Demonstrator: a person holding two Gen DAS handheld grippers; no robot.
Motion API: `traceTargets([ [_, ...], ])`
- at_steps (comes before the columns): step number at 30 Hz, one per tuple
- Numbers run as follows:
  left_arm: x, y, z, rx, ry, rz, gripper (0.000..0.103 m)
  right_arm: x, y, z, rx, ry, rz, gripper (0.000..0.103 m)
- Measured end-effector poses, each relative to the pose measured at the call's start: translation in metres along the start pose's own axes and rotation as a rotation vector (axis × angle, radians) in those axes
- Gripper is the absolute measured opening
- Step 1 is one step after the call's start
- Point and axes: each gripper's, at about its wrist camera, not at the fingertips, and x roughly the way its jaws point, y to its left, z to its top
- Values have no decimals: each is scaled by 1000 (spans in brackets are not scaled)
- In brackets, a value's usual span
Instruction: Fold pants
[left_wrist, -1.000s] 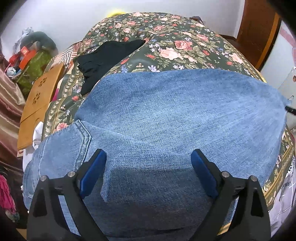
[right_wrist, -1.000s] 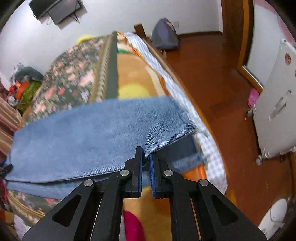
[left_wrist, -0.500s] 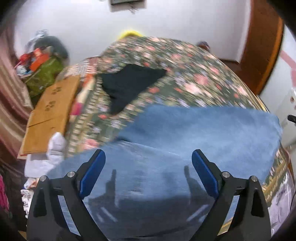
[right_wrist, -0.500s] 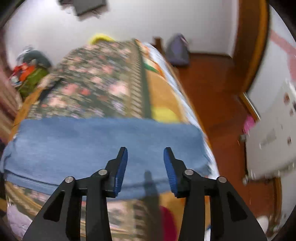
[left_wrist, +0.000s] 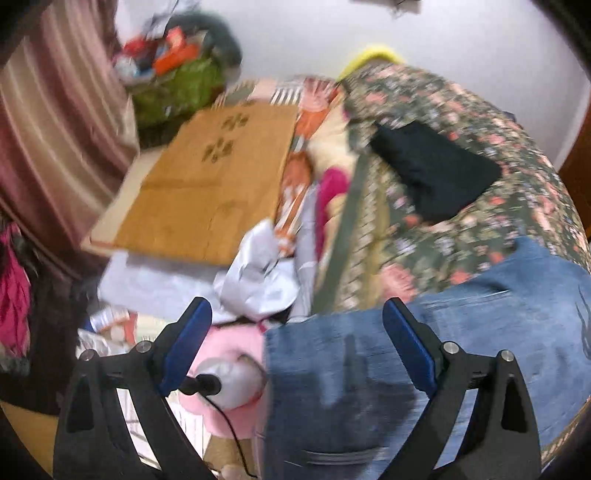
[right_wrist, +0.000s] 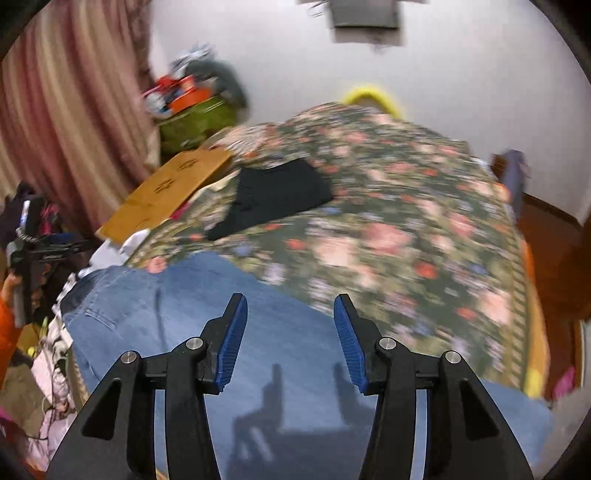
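Both pairs of fingers, left gripper (left_wrist: 295, 343) and right gripper (right_wrist: 290, 341), are spread and hold nothing. Jeans (right_wrist: 280, 347) lie lengthwise-folded on the floral bed (right_wrist: 406, 229), I judge; blur hides edges, cross-folds remain.

- Left black two-finger tongs with blue pads (left_wrist: 297, 341): spread wide apart, nothing between them.
- Right black two-finger tongs with blue pads (right_wrist: 290, 341): likewise parted, gripping nothing.
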Motion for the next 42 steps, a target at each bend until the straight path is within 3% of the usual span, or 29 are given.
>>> traceTargets([
  [6, 57, 33, -24, -117, 146, -127, 94, 79, 52, 24, -92, 93, 77, 45],
  [8, 69, 33, -32, -148, 182, -216, 81, 95, 59, 28, -100, 118, 94, 45],
  [10, 72, 32, -37, -152, 191, -304, 56, 120, 68, 33, -118, 155, 104, 45],
  [11, 71, 32, -38, -159, 184, -323, 54, 129, 71, 34, -128, 171, 100, 45],
  [13, 69, 31, -41, -153, 185, -383, 29, 141, 76, 35, -132, 202, 106, 45],
  [17, 62, 23, -47, -129, 188, -385, 11, 156, 81, 31, -142, 235, 128, 42],
  [20, 53, 19, -50, -92, 156, -317, 4, 153, 86, 30, -173, 214, 119, 27],
  [21, 48, 16, -51, -64, 139, -277, 2, 148, 89, 27, -196, 192, 103, 17],
  [23, 42, 13, -53, -2, 106, -146, 2, 144, 95, 27, -236, 162, 81, 9],
  [24, 40, 13, -54, 25, 96, -117, 2, 144, 96, 27, -242, 157, 71, 7],
  [28, 47, 21, -56, 47, 114, -97, 4, 146, 95, 28, -242, 145, 36, 5],
  [32, 48, 25, -54, 31, 135, -129, 5, 147, 96, 29, -233, 172, 31, 7],
  [35, 33, 33, -55, -19, 137, -154, 23, 129, 94, 30, -217, 199, 12, 11],
  [37, 14, 42, -62, -53, 100, -162, 56, 106, 89, 28, -188, 193, 22, 22],
  [38, 6, 45, -68, -71, 84, -163, 62, 95, 87, 25, -171, 181, 22, 27],
  [40, -4, 49, -79, -100, 80, -198, 65, 75, 84, 18, -139, 154, 20, 44],
  [42, -6, 49, -90, -122, 117, -250, 65, 51, 81, 6, -100, 132, 30, 44],
])
